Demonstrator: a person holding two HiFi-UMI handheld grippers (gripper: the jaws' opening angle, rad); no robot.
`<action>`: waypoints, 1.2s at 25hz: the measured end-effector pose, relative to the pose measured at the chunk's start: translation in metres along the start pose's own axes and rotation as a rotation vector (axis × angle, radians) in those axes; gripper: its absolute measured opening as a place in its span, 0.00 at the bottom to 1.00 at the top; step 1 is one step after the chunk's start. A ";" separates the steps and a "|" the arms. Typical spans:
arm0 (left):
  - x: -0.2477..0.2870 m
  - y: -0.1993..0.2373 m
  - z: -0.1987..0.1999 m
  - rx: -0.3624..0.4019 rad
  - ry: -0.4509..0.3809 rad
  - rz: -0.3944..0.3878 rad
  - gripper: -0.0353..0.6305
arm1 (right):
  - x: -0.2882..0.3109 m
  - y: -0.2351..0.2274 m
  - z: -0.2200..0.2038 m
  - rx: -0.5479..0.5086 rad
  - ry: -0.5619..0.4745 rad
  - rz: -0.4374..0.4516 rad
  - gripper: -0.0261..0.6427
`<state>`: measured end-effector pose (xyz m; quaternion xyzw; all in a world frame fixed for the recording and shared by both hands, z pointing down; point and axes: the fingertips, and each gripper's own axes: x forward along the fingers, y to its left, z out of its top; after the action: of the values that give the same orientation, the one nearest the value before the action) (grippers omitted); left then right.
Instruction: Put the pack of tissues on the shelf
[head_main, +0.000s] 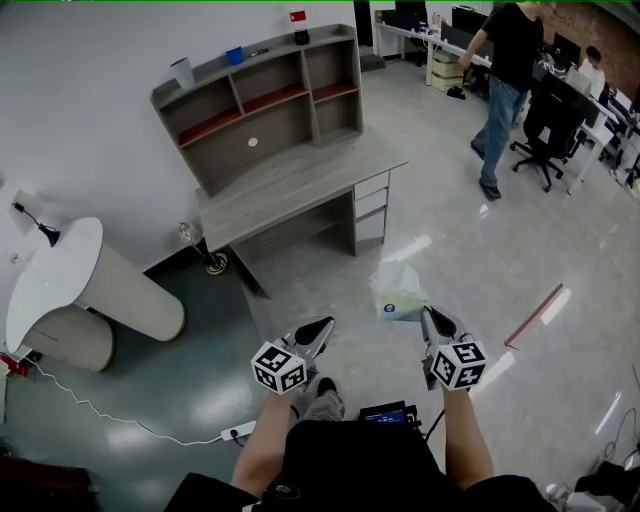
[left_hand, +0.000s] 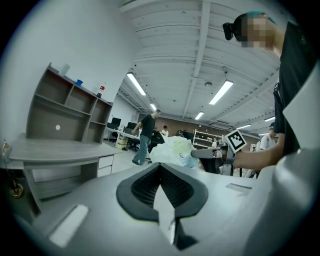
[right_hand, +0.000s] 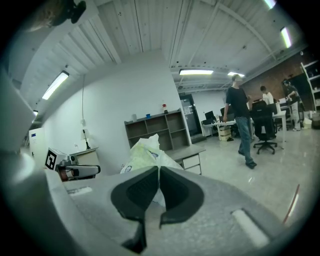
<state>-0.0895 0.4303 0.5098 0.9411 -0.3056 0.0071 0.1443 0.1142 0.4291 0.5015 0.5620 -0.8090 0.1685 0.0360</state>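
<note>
Two grippers reach out low over the floor (head_main: 450, 230): left gripper (head_main: 318, 328) has its jaws pressed together on nothing, right gripper (head_main: 428, 315) is pinched on the edge of the pack of tissues (head_main: 397, 292), which hangs in the air just ahead of its tips. Beyond the pack stands the grey desk (head_main: 300, 180), with the shelf (head_main: 260, 100) on top of it, well apart from the pack. Farther off, top right, a person (head_main: 505, 80) stands near a black office chair (head_main: 548, 120).
</note>
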 end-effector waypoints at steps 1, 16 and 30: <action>0.003 0.001 -0.001 0.000 0.002 0.000 0.05 | 0.002 -0.003 0.000 0.003 -0.001 -0.001 0.05; 0.061 0.061 0.006 -0.017 0.008 -0.024 0.05 | 0.066 -0.031 0.017 -0.003 0.019 -0.011 0.05; 0.114 0.144 0.034 -0.020 0.031 -0.074 0.05 | 0.158 -0.046 0.045 0.001 0.036 -0.043 0.05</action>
<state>-0.0830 0.2446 0.5271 0.9501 -0.2686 0.0132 0.1584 0.1044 0.2592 0.5091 0.5764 -0.7957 0.1782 0.0540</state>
